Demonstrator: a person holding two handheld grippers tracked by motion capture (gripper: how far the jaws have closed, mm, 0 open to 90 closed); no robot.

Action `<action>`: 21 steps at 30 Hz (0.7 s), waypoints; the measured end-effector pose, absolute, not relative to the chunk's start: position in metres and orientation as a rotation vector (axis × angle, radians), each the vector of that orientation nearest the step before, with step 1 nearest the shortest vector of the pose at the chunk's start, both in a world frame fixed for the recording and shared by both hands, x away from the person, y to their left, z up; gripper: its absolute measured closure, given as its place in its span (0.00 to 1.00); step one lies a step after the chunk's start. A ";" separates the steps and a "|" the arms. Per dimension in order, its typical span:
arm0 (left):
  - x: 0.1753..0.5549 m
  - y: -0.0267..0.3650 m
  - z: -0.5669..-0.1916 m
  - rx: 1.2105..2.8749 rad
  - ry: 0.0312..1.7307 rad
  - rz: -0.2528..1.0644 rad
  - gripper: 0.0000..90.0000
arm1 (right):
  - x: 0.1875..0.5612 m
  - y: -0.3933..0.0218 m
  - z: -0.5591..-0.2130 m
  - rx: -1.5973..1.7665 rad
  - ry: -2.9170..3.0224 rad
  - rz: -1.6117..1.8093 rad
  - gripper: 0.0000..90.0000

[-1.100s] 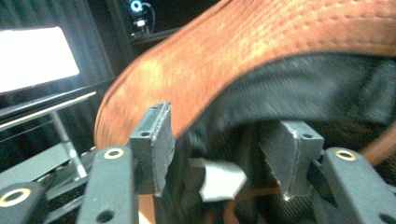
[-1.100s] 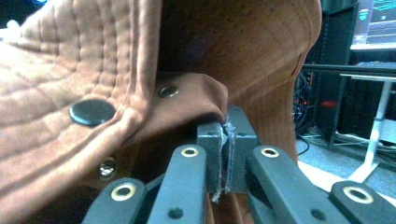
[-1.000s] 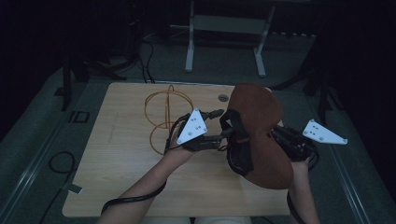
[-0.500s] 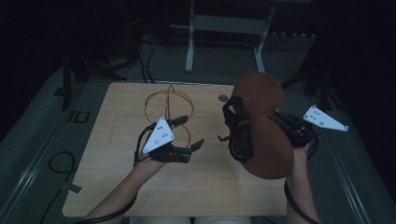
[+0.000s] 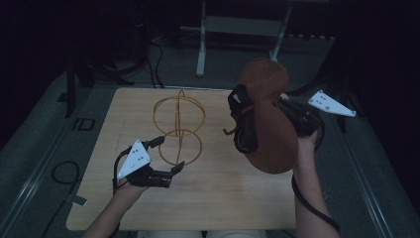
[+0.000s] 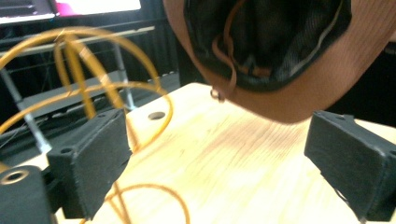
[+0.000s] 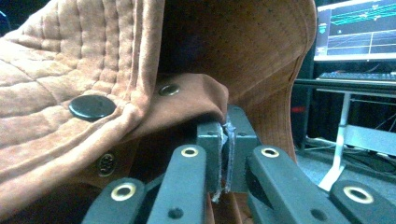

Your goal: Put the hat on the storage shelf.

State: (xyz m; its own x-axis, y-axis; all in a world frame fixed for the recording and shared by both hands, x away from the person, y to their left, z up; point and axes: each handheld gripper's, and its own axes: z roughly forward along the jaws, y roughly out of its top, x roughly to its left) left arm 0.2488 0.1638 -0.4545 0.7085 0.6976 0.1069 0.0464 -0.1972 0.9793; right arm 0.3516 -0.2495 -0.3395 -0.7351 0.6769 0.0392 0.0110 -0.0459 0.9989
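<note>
A brown brimmed hat (image 5: pixel 267 124) with a dark lining and a chin cord hangs tilted above the table's right side. My right gripper (image 5: pixel 291 115) is shut on its fabric edge; in the right gripper view the jaws (image 7: pixel 226 140) pinch a fold of the hat (image 7: pixel 70 84). A gold wire stand (image 5: pixel 179 124) of crossed hoops rests on the table's middle. My left gripper (image 5: pixel 170 153) hovers low at the front left beside the stand. Its jaws have just been opening and stand wide with nothing between them (image 6: pixel 224 163); beyond them are the hat (image 6: pixel 289 88) and the stand (image 6: pixel 74 51).
The light wooden table (image 5: pixel 223 193) has a small hole near its far edge (image 6: pixel 156 115). Cables lie on the grey floor at the left (image 5: pixel 64 171). A metal frame leg (image 5: pixel 200 44) stands behind the table. A lit monitor (image 7: pixel 357 30) is in the background.
My left gripper let go of the hat, opened, and drew away left and toward the person. The right hand raised the hat a little and carried it farther back.
</note>
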 end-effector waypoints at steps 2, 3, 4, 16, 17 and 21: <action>0.245 0.170 -0.464 1.689 0.625 0.664 0.04 | 0.358 -0.244 -0.336 0.729 1.755 1.829 0.97; 0.243 0.173 -0.470 1.688 0.636 0.666 0.04 | 0.361 -0.242 -0.334 0.734 1.757 1.822 0.97; 0.241 0.176 -0.475 1.686 0.646 0.658 0.04 | 0.364 -0.240 -0.332 0.738 1.758 1.816 0.97; 0.212 0.214 -0.531 1.644 0.788 0.704 0.05 | 0.399 -0.191 -0.306 0.713 1.762 1.755 0.97; 0.211 0.217 -0.534 1.633 0.804 0.697 0.05 | 0.403 -0.186 -0.304 0.709 1.769 1.749 0.97; 0.210 0.225 -0.540 1.623 0.836 0.678 0.06 | 0.413 -0.162 -0.298 0.693 1.782 1.731 0.97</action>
State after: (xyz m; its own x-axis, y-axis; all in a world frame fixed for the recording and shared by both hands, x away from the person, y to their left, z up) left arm 0.2097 0.2252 -0.5401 0.5821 0.8131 -0.0023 0.1654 -0.1156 0.9794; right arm 0.4131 -0.1620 -0.2981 -0.7126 0.7007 -0.0359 -0.0156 0.0353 0.9993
